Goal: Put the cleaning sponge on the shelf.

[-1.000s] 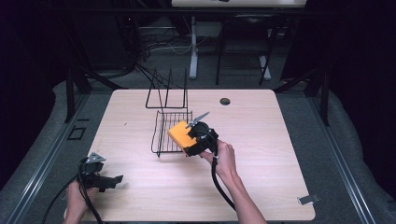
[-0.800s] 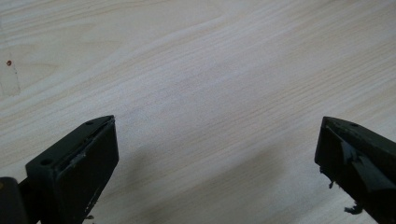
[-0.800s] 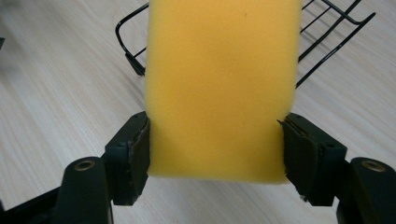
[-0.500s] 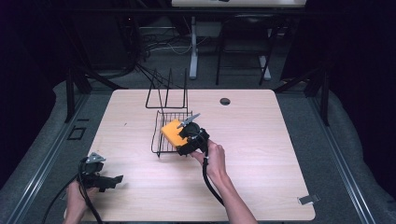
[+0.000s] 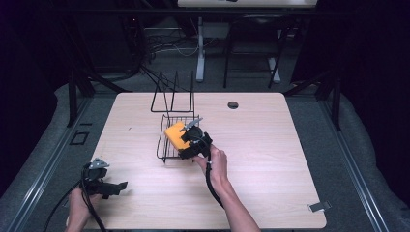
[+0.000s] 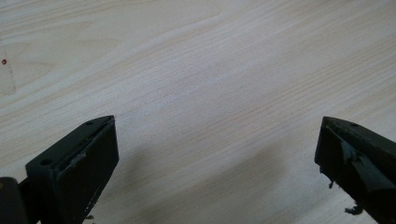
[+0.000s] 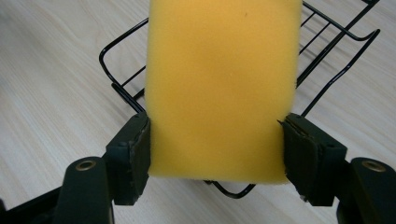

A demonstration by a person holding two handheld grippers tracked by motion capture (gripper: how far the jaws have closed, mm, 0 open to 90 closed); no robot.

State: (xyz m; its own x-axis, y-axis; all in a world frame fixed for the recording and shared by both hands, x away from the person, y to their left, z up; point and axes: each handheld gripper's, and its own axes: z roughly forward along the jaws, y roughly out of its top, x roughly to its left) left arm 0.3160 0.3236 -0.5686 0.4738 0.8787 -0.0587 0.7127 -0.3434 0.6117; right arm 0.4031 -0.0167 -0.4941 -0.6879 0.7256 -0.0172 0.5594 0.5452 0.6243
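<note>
A yellow sponge (image 7: 219,84) sits squeezed between the two black jaws of my right gripper (image 7: 215,151), which is shut on it. In the high view the sponge (image 5: 175,136) hangs over the black wire rack (image 5: 170,121) near the table's middle, held by the right gripper (image 5: 186,145). My left gripper (image 5: 118,185) rests low at the front left corner of the table. Its jaws stand wide apart over bare wood, with nothing between its fingertips (image 6: 74,170), so the left gripper (image 6: 217,168) is open.
The wire rack has tall upright dividers (image 5: 173,92) at its far end. A round cable hole (image 5: 233,105) lies in the tabletop behind. A small metal piece (image 5: 319,206) lies near the front right corner. Dark floor and stand legs surround the wooden table (image 5: 290,159).
My right gripper has carried the sponge leftward and a little forward, from beside the rack to over it. The left gripper has stayed put.
</note>
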